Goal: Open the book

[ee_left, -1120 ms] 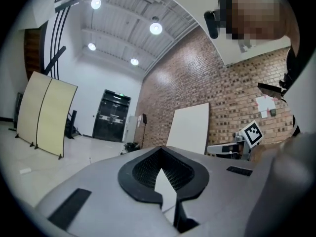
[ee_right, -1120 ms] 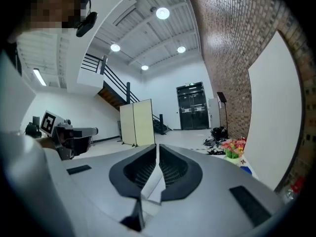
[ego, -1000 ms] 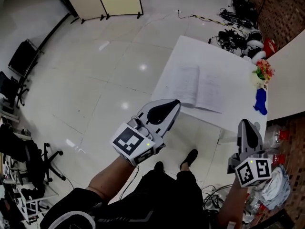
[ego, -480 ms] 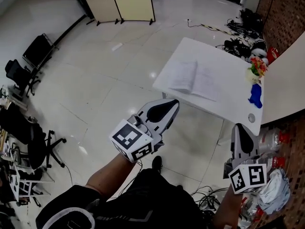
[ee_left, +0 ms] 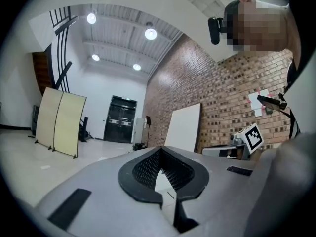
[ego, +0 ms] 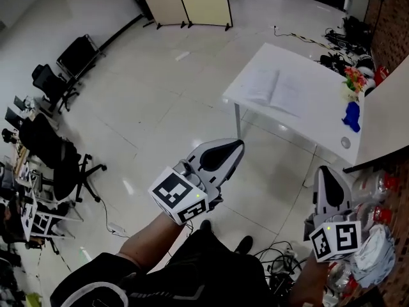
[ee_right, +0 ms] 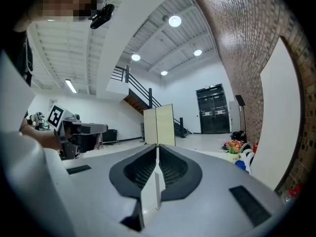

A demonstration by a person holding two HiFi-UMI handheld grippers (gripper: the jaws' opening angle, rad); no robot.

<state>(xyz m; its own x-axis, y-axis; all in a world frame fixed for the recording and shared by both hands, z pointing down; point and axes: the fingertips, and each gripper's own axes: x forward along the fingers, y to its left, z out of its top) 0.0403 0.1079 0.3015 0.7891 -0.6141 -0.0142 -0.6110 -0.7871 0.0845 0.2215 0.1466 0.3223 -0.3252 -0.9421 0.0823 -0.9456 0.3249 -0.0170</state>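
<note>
The book [ego: 275, 89] lies open on the white table [ego: 319, 125] far off at the upper right of the head view, its pale pages spread flat. My left gripper [ego: 236, 146] is held out level over the floor, well short of the table, jaws shut with nothing between them. In the left gripper view its tips [ee_left: 160, 150] meet in front of a brick wall. My right gripper [ego: 326, 171] hovers at the lower right, also shut and empty. The right gripper view shows its closed tips [ee_right: 158, 146] aimed across the room.
On the table's right end stand a flower pot [ego: 355, 79], a blue object [ego: 352, 116] and a small round thing [ego: 346, 143]. A folding screen [ego: 192, 2] stands at the back. Office chairs [ego: 64, 165] line the left. Cables [ego: 281, 254] lie by the person's feet.
The table and book have drawn farther away and up in the head view as the person backed off. Both grippers stayed shut and moved back with the person.
</note>
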